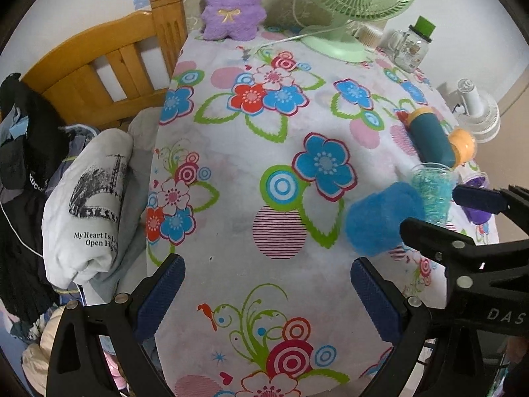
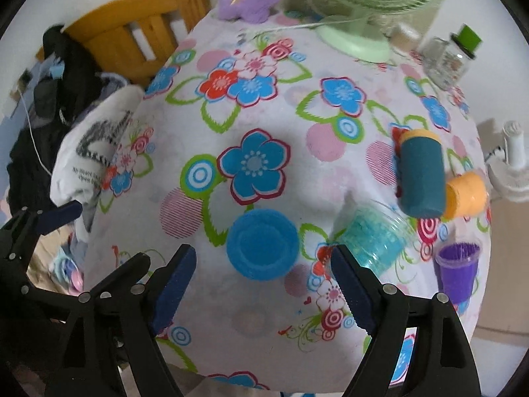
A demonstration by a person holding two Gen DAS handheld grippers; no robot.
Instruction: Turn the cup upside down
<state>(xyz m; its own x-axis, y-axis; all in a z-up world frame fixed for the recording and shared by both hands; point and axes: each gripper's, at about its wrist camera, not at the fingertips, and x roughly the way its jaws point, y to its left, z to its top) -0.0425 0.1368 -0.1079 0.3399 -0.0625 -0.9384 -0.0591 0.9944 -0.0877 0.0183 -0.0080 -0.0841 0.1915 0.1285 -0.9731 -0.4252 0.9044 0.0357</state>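
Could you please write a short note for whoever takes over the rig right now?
Left gripper: open, empty, over the tablecloth.
Right gripper: open, empty; in its view the fingers frame the blue cup without gripping it.
Blue cup: stands on the cloth beside the bead cup. I cannot tell if its mouth faces up or down.
Done: nothing certain.
Left: check the cup; if it is mouth up, grasp, flip and set it down.
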